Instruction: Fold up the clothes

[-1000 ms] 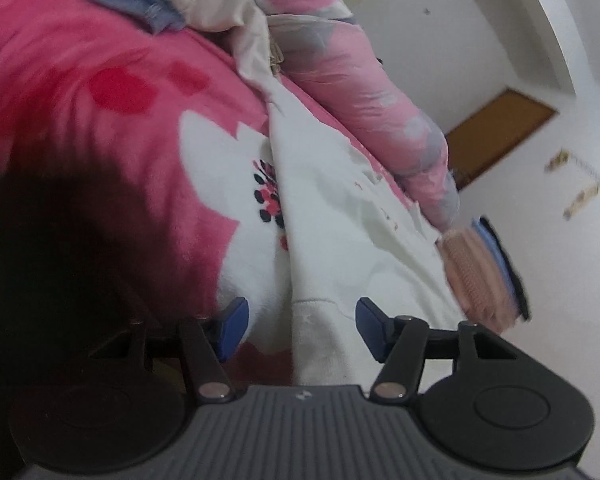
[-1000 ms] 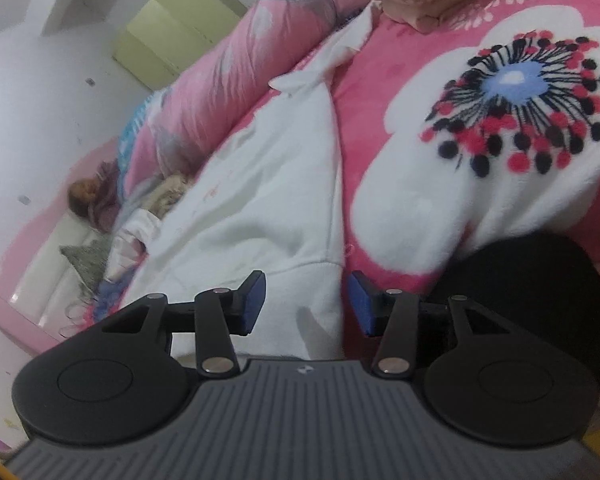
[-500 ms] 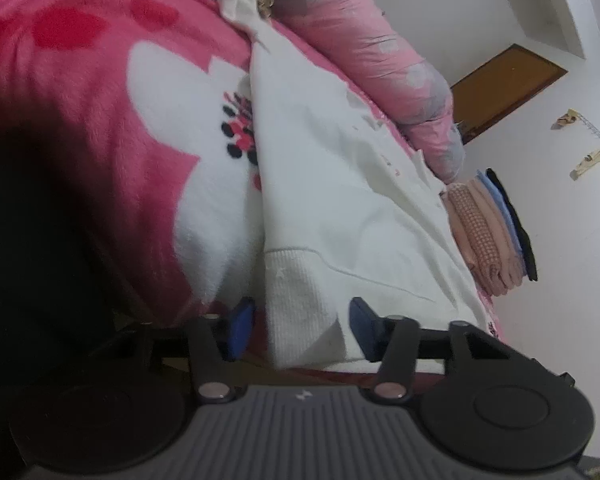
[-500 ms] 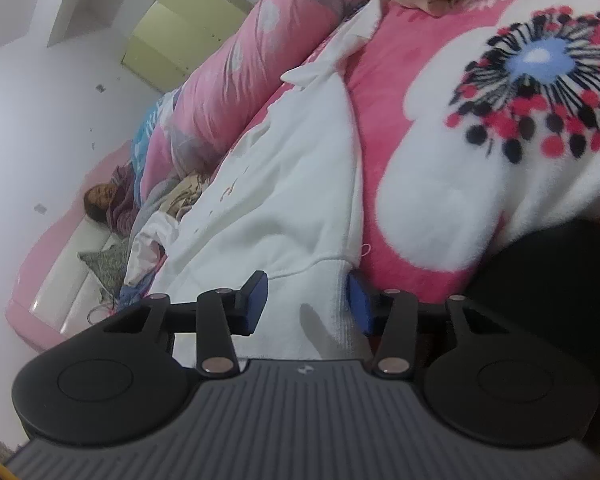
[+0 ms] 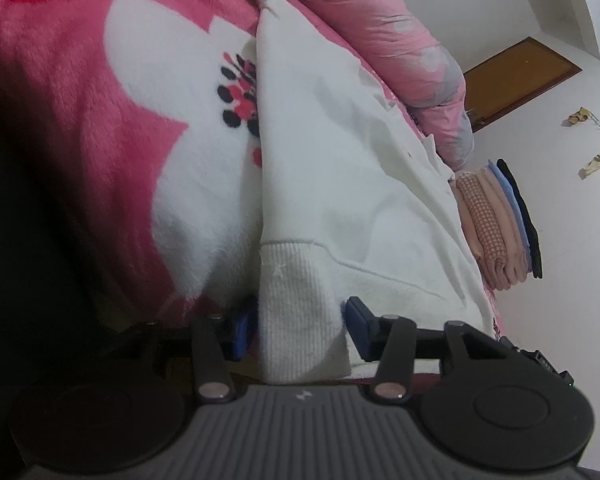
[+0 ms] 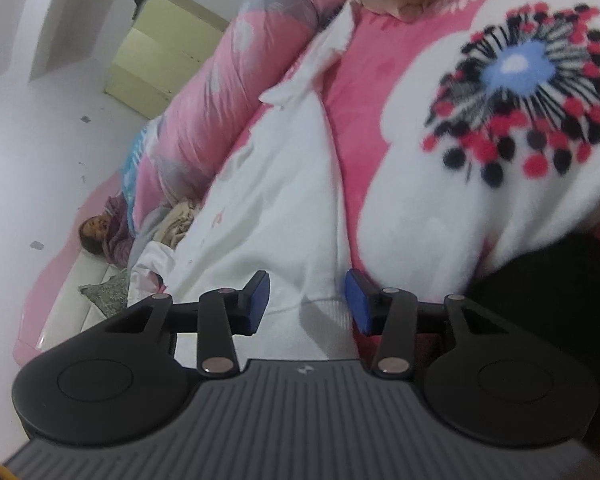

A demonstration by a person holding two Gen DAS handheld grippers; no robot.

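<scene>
A white sweatshirt (image 5: pixel 340 168) lies spread on a pink flowered blanket (image 5: pixel 100 120). One corner of its ribbed hem (image 5: pixel 300 312) hangs between the blue pads of my left gripper (image 5: pixel 300 330). Those jaws are opening, and the hem lies flat between them, not pinched. The right wrist view shows the same sweatshirt (image 6: pixel 276 208) from its other side. There its hem (image 6: pixel 328 320) runs under my right gripper (image 6: pixel 306 302), which stands open with a gap at each pad.
A rolled pink quilt (image 5: pixel 380 32) lies along the far side of the sweatshirt. A stack of folded clothes (image 5: pixel 496 224) sits past it, and loose clothes (image 6: pixel 156 240) are heaped at the other end. A dark shape (image 6: pixel 560 300) borders the blanket's near edge.
The left gripper came forward and down, so the ribbed hem corner now sits deep between its jaws, which stand narrower than a second ago. The right gripper rolled slightly and stayed at the hem.
</scene>
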